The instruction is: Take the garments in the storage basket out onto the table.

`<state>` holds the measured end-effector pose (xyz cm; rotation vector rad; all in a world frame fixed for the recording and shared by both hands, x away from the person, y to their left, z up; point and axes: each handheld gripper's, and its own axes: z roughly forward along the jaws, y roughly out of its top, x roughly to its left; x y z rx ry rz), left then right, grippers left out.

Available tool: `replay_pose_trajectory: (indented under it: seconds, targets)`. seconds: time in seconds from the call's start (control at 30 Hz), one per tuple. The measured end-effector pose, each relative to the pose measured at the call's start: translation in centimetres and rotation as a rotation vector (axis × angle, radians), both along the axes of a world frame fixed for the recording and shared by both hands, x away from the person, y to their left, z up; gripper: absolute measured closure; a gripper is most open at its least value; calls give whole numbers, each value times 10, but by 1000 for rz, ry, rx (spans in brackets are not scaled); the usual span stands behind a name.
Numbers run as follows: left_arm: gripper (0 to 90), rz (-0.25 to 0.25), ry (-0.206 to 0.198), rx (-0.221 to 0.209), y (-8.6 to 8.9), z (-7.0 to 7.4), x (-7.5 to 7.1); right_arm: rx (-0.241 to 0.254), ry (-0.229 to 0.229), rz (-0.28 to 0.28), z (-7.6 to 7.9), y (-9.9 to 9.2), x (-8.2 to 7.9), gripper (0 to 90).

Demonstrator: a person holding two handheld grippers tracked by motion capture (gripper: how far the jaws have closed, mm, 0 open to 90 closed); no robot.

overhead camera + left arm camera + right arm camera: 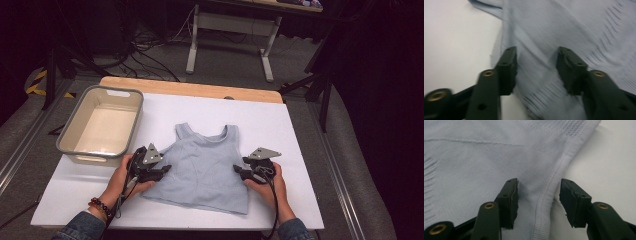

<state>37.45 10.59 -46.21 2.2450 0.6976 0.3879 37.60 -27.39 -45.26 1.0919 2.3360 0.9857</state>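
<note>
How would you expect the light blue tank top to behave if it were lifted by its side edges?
The tank top would probably sag, since its ribbed knit already wrinkles flat on the table. It looks thin, so likely light.

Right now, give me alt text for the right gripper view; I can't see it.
The right gripper has its black jaws open, straddling the ribbed hem of a light blue tank top without pressing it. The top lies flat on a white table, which shows beyond the hem.
</note>
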Motion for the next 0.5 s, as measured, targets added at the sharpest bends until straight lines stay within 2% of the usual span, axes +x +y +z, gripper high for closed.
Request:
replay_pose_trajectory:
  seconds: [0.1, 0.13, 0.17, 0.23, 0.27, 0.37, 0.4, 0.5]
  targets:
    - [675, -25, 17, 3, -1, 0, -2, 9, 20, 8, 0, -1, -1, 542]
    - [729, -37, 28, 1, -1, 0, -3, 17, 39, 15, 1, -2, -1, 563]
    - [729, -41, 33, 0, -1, 1, -3, 17, 39, 15, 1, -2, -1, 563]
    - [749, -52, 36, -6, 1, 0, -5, 43, 69, 12, 1, -4, -1, 571]
    - [791, -67, 38, -6, 1, 0, -5, 58, 78, 12, 0, -6, -1, 592]
    - [870, -71, 40, -2, 0, 0, -6, 74, 68, 31, -1, -7, -2, 650]
    - [889, -67, 35, 1, -1, 0, -6, 65, 59, 45, -1, -6, -3, 673]
    - [897, -67, 17, 14, -1, 0, -8, 48, 38, 64, 0, -4, -6, 761]
